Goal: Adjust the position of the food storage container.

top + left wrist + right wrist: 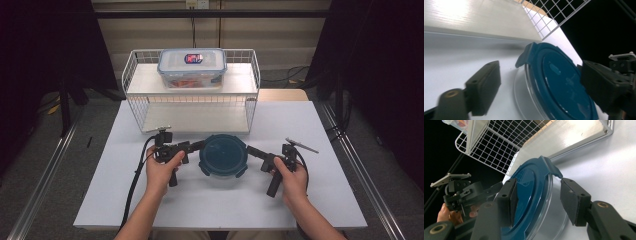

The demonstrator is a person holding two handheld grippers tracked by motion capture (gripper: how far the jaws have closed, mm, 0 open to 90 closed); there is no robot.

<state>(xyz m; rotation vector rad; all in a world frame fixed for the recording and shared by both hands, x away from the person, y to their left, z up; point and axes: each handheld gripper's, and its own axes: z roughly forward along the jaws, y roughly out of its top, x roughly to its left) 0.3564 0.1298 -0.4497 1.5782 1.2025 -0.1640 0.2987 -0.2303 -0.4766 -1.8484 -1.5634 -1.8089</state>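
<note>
A round clear container with a dark blue clip-on lid [222,155] sits on the white table [320,190], just in front of a white wire shelf rack [192,100]. On the rack's upper shelf rests a rectangular clear food box [192,67] with a blue-rimmed lid and orange contents inside. The left gripper [196,146] comes in at the container's left edge; in the left gripper view its jaws stand wide, one over the lid and one out over the table. The right gripper [537,197] reaches the container's right edge, jaws parted on either side of the rim, one pad over the lid top and the other beside the clear wall; whether either pad touches is hard to tell. Each hand grips its own handle, the left hand [161,170] and the right hand [292,180]
</note>
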